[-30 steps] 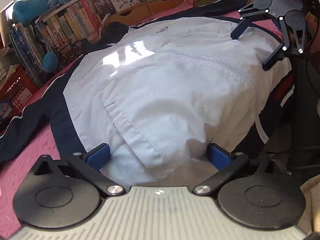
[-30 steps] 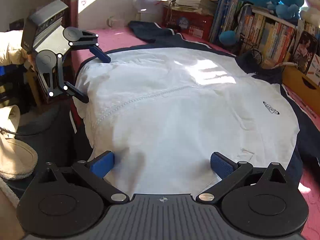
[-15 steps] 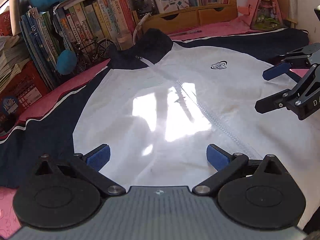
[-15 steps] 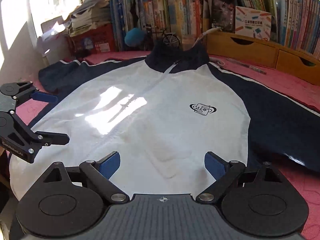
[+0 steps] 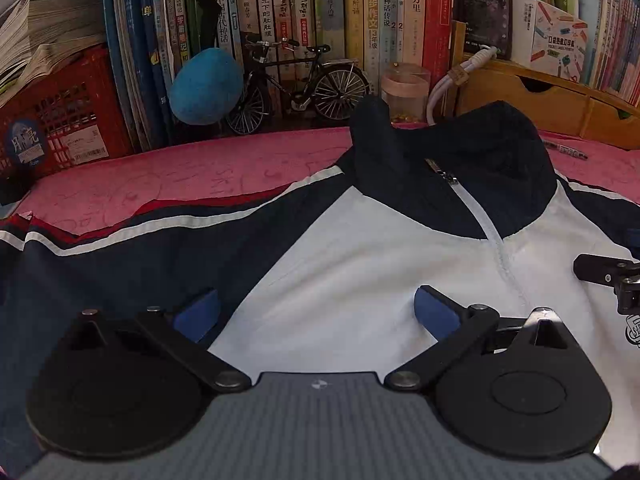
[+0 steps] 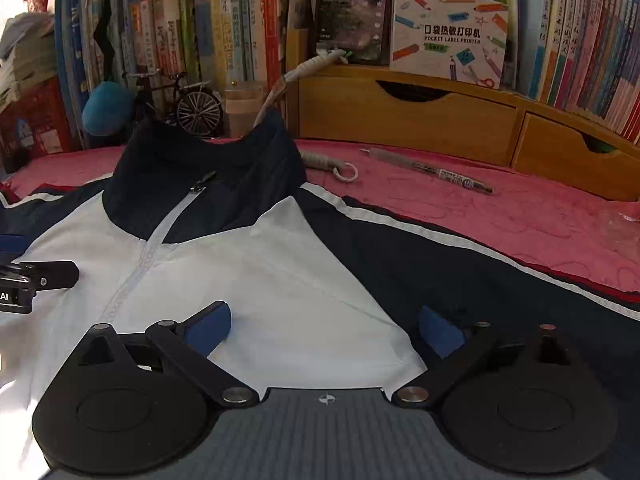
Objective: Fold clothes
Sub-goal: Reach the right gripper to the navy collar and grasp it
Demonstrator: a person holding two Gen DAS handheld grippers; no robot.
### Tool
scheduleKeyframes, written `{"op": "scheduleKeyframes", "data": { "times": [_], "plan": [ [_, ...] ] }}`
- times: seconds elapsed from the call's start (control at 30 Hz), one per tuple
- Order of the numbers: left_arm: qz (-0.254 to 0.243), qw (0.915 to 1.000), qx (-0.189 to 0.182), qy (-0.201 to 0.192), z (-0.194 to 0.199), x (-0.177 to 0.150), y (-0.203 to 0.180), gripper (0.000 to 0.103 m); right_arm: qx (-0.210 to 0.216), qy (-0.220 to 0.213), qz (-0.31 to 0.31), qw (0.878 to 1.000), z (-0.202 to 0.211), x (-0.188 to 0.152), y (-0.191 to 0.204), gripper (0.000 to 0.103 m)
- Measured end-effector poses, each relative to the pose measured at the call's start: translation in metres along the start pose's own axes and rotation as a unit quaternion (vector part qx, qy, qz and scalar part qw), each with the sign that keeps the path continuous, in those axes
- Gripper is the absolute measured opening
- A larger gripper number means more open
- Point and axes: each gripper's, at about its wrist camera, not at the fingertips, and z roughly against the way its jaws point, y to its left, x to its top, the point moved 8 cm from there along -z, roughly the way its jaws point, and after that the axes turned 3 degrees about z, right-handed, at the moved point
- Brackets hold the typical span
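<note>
- The left gripper (image 5: 316, 312) hangs low over the jacket's (image 5: 360, 280) chest, its blue-padded fingers (image 5: 434, 312) spread wide with nothing between them; one pad sits over the navy sleeve side, the other over the white panel.
- The right gripper (image 6: 324, 328) is likewise released, fingers (image 6: 208, 328) wide apart over the jacket (image 6: 280, 280), one pad above the white front and the other above the navy shoulder.
- Each gripper shows at the edge of the other's view, on either side of the jacket's zip.
- The jacket lies flat, front up and zipped, on a pink cloth (image 6: 500, 216), white chest towards the grippers, navy sleeves spread to both sides with white and red piping.
- Its navy collar (image 5: 452, 148) stands up at the far end of the jacket, zip pull (image 5: 440, 170) at its base.
- Just beyond the collar, a coiled white cable (image 6: 324, 162) and a pen (image 6: 432, 172) lie on the cloth.
- Further past the collar stand a clear jar (image 5: 404, 90), a model bicycle (image 5: 300, 84) and a blue plush ball (image 5: 206, 86).
- To one side of these sits a wooden drawer unit (image 6: 420, 120), to the other a red crate (image 5: 52, 120).
- Behind everything runs a row of books (image 5: 320, 20), with a label printer box (image 6: 448, 36) on the drawer unit.
</note>
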Motion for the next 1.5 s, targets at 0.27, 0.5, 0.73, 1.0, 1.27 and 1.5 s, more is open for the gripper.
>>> {"op": "scheduleKeyframes", "data": {
  "times": [0.27,0.5,0.73,1.0,1.27,1.5],
  "plan": [
    [-0.019,0.9966,0.069,-0.041,-0.039,0.038,0.016,0.103,-0.045,-0.018,-0.043,0.998,-0.052,0.04,-0.04,0.103],
    [0.0,0.9974,0.057,-0.046,-0.027,0.045,0.019,0.103,-0.009,-0.035,-0.122,0.992,-0.031,0.049,-0.058,0.102],
    [-0.069,0.9953,-0.025,-0.063,0.007,0.019,-0.015,0.103,0.031,-0.029,0.036,0.998,0.004,0.016,0.015,0.102],
    [-0.055,0.9969,0.034,-0.043,-0.052,0.044,-0.008,0.103,-0.022,-0.024,-0.001,0.999,-0.052,0.05,0.013,0.103],
    [-0.042,0.9967,0.045,-0.053,-0.08,0.067,0.0,0.103,-0.014,-0.021,-0.049,0.998,-0.089,0.075,-0.008,0.103],
    [-0.022,0.9976,0.053,-0.04,-0.101,0.078,0.006,0.103,-0.036,-0.014,-0.047,0.998,-0.111,0.09,-0.013,0.103]
  ]
}}
